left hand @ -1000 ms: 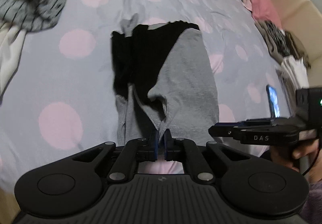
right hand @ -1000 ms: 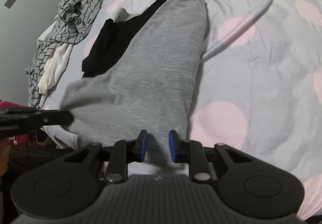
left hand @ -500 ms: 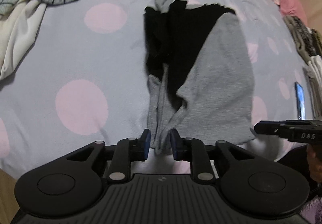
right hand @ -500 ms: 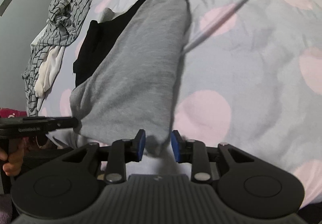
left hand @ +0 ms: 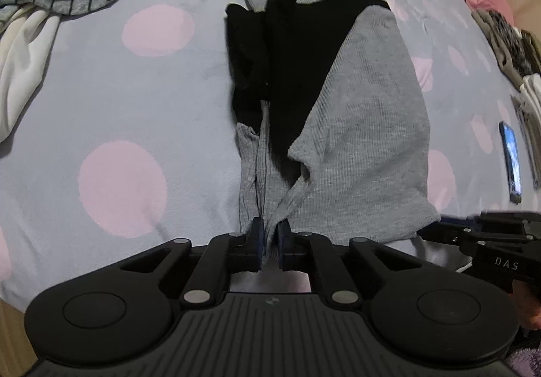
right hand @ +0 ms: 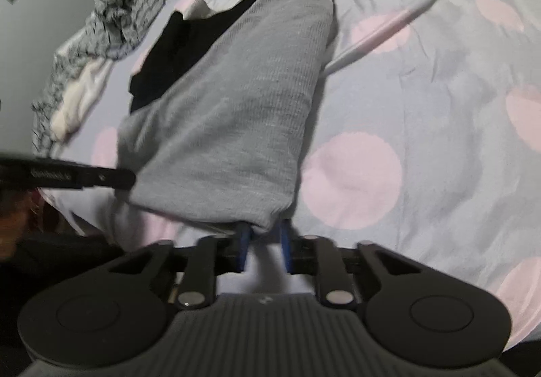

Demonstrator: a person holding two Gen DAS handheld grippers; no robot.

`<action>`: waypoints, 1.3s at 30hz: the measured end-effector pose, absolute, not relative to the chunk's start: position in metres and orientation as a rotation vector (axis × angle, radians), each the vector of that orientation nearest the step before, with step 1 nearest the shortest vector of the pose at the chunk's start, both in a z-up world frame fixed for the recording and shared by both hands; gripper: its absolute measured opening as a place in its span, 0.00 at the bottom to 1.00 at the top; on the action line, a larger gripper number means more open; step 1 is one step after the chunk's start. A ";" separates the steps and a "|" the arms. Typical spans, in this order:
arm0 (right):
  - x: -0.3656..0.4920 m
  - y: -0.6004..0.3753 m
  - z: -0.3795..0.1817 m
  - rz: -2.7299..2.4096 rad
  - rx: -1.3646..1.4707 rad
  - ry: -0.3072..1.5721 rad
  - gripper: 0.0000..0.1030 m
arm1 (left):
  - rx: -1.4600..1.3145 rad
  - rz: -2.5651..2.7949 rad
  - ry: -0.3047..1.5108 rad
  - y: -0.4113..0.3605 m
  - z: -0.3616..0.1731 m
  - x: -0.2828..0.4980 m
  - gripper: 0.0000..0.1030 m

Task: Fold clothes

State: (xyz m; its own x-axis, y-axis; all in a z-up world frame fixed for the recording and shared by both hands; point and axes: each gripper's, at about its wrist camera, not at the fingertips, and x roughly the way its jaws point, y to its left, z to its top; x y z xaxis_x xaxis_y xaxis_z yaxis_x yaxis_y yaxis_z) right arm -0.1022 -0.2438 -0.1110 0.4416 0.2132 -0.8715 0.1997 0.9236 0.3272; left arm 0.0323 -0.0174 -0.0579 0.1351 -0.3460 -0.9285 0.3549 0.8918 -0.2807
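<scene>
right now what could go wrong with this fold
The left gripper has only a thin bunched edge of the grey and black garment between its jaws, so it may slip. The right gripper sits at the hem corner with jaws apart; lifting unevenly could skew the fold.

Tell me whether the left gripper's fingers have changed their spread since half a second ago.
Yes. The left gripper has narrowed: its fingers now press the grey garment hem, where earlier a wider gap flanked it over the dotted bedsheet.
</scene>
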 end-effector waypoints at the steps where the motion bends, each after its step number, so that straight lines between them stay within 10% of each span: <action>1: -0.104 -0.243 -0.109 0.009 0.410 1.125 0.07 | -0.014 -0.501 1.338 -0.013 -0.055 0.033 0.05; 11: -0.108 -0.239 -0.126 0.000 0.349 1.239 0.00 | 0.001 -0.458 1.385 -0.010 -0.070 0.043 0.06; 16: -0.111 -0.247 -0.117 -0.032 0.367 1.225 0.05 | -0.005 -0.394 1.371 0.001 -0.055 0.042 0.27; 22: -0.102 -0.260 -0.097 -0.055 0.387 1.202 0.06 | -0.017 -0.382 1.283 0.010 -0.018 0.058 0.28; 27: -0.077 -0.263 -0.072 -0.011 0.297 1.163 0.27 | -0.044 -0.447 1.187 -0.005 -0.005 0.088 0.49; 39: -0.010 -0.303 -0.074 -0.026 0.381 1.044 0.39 | -0.023 -0.468 1.207 -0.039 -0.059 0.136 0.52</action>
State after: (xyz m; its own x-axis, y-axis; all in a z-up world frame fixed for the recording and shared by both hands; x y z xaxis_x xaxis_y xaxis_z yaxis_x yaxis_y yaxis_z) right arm -0.0097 -0.3027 -0.0740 0.5089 0.1584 -0.8461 0.2003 0.9341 0.2954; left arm 0.1362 -0.0386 -0.0593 0.2730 -0.3602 -0.8920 0.3361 0.9045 -0.2624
